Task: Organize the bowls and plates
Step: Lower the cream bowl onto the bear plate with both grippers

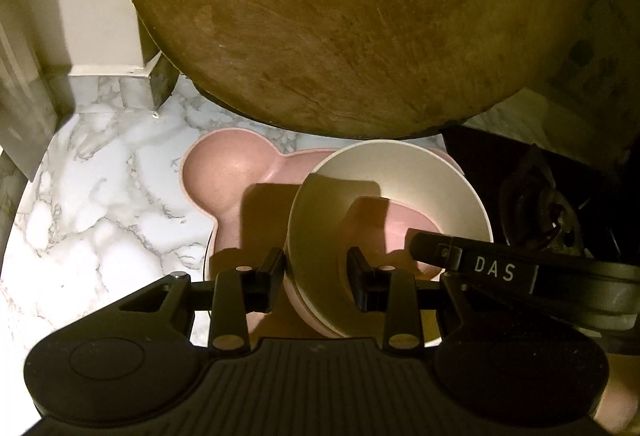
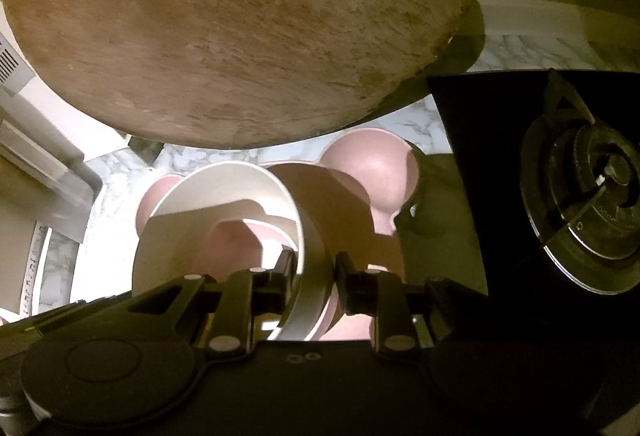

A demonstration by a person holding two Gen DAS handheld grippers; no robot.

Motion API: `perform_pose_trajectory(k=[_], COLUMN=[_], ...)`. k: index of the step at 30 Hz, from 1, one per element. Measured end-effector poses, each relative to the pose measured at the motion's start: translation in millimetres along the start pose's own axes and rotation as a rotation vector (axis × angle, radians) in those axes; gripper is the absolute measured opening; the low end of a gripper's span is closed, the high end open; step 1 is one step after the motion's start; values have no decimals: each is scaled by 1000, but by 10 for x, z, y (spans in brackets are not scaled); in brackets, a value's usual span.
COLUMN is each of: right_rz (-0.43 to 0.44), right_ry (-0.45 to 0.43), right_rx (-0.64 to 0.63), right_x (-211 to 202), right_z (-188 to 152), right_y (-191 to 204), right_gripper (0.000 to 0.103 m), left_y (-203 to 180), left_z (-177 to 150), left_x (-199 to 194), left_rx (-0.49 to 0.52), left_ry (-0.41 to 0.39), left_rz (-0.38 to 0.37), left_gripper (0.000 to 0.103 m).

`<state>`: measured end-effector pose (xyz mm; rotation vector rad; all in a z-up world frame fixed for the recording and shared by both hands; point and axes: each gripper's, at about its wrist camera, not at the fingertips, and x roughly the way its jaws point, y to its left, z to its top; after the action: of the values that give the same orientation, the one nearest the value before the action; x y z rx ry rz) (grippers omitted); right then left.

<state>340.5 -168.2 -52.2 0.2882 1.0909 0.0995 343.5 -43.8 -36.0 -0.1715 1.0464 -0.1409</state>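
Note:
A white bowl sits on a pink bear-shaped plate on the marble counter. My left gripper straddles the bowl's left rim, one finger outside and one inside, with a visible gap to the wall. My right gripper straddles the bowl's right rim the same way, over the pink plate. Whether either gripper is pressing the rim is unclear. The right gripper's black body shows in the left wrist view.
A large round wooden board leans behind the plate and fills the upper view; it also shows in the right wrist view. A black gas hob with a burner lies to the right. Marble counter extends left to a white wall corner.

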Motion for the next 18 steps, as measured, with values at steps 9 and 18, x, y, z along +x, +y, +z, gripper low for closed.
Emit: perform_pose_trajectory(k=[9, 18], right_rz=[1, 8], right_ry=[2, -14], right_rx=[7, -1], right_x=[5, -82], right_z=[2, -8], right_y=[-9, -36], right_gripper=[22, 30], left_y=[-5, -22], left_z=[-4, -5], left_x=[0, -85], left_rx=[13, 24], left_ry=[-9, -33], left_rz=[-2, 24], left_gripper=[32, 34])
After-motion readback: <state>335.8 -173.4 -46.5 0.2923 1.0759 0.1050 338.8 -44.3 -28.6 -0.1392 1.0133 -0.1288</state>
